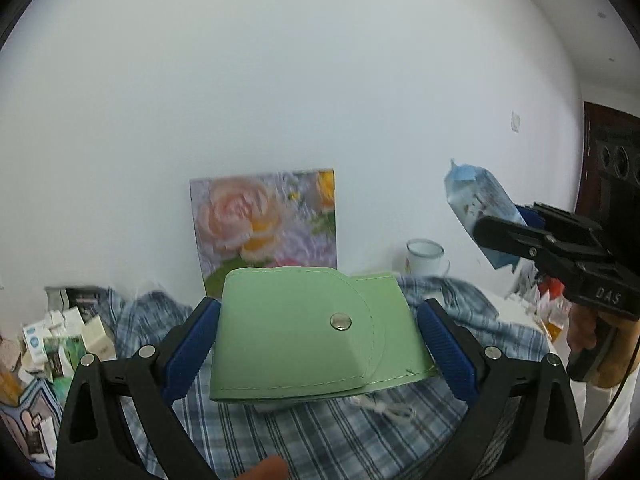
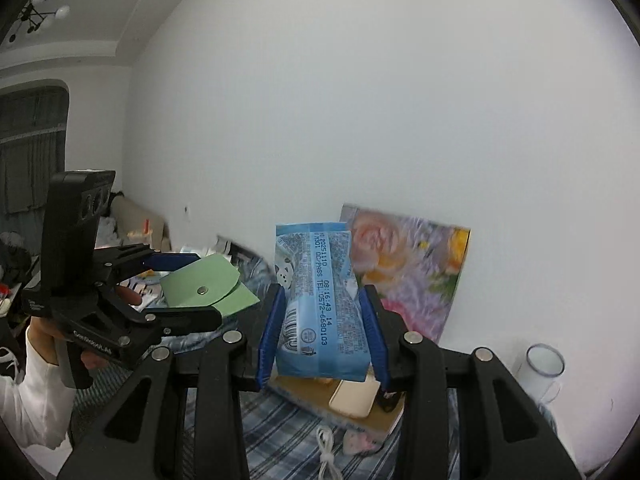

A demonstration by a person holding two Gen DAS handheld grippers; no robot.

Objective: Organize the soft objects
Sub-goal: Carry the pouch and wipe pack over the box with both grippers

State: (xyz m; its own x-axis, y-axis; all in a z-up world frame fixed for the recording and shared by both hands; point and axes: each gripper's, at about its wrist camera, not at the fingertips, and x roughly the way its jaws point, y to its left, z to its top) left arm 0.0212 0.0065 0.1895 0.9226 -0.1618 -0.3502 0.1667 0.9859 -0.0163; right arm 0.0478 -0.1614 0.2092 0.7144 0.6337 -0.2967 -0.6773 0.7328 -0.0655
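Left gripper (image 1: 318, 334): jaws closed on a green pouch (image 1: 304, 328) with a snap flap, held level above the plaid cloth (image 1: 320, 440).
Right gripper (image 2: 323, 336): jaws clamped on a blue tissue pack (image 2: 318, 308), raised upright above a notebook (image 2: 360, 416) and a white cable (image 2: 326, 446).
Backdrop: flower picture (image 1: 266, 220), mug (image 1: 424, 256).
Handling, as judged: both items are soft, so keep the pressure light, hold each level, and lower one at a time onto bare cloth clear of the cable.
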